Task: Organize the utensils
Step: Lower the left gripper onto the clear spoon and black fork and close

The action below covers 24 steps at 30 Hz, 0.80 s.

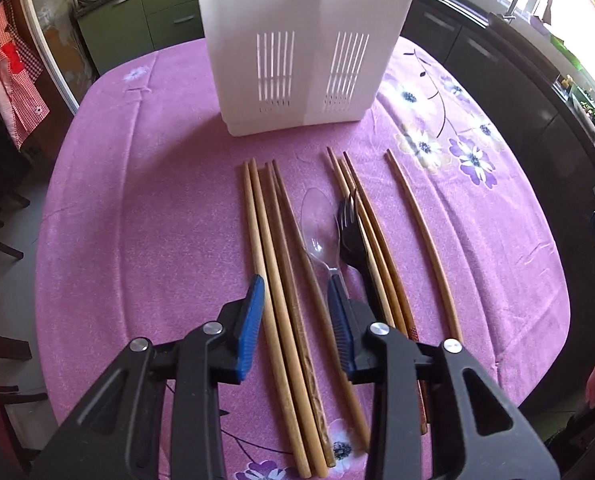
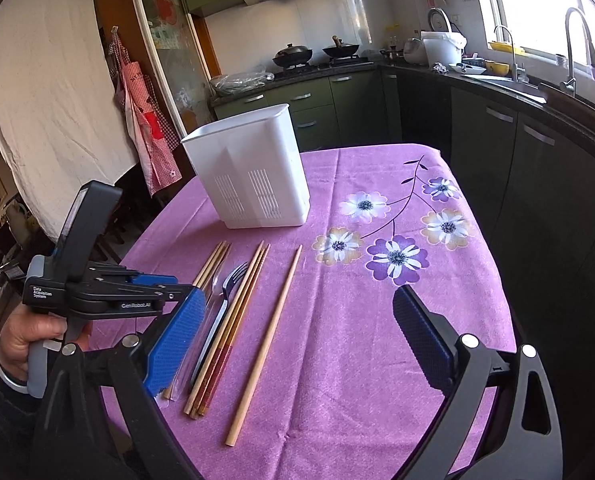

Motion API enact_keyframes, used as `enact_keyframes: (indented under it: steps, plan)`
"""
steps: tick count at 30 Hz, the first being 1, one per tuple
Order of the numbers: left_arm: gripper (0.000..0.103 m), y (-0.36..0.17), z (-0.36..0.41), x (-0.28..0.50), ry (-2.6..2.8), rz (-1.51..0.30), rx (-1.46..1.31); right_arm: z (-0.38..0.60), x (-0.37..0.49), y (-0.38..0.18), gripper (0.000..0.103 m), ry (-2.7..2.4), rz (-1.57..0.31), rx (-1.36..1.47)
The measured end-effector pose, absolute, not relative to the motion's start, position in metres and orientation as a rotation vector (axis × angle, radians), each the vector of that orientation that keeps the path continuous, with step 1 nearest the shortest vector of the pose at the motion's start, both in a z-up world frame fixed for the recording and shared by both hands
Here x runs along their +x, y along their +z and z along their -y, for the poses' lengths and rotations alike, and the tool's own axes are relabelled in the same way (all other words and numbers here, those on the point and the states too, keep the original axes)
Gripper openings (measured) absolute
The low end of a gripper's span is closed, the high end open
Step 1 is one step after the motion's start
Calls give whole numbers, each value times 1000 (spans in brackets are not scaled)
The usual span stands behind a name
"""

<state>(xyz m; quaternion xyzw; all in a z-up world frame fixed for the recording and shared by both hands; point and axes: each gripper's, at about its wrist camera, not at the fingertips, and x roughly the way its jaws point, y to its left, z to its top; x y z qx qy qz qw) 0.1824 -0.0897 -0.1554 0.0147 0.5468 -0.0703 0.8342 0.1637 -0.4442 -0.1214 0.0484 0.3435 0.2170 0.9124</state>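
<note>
A white slotted utensil holder stands at the far side of the purple tablecloth; it also shows in the right wrist view. In front of it lie several wooden chopsticks, a clear plastic spoon and a black fork. My left gripper is open low over the table, its fingers either side of the left group of chopsticks. My right gripper is wide open above the table, over a lone chopstick. The left gripper shows in the right wrist view beside the spoon and fork.
The table has a purple flowered cloth. Dark kitchen cabinets and a sink counter run along the right. A red checked apron hangs at the left. Chairs stand by the table's left edge.
</note>
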Motion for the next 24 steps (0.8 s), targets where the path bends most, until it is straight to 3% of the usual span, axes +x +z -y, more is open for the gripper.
enact_keyframes:
  steps: [5,24]
  plan:
    - [13,-164,98,192,-171,-1195,27,443,163,-125,94,453,-717,98]
    - [11,-176,121,202,-199,-1249,59,443,167,-136,94,446,-743,99]
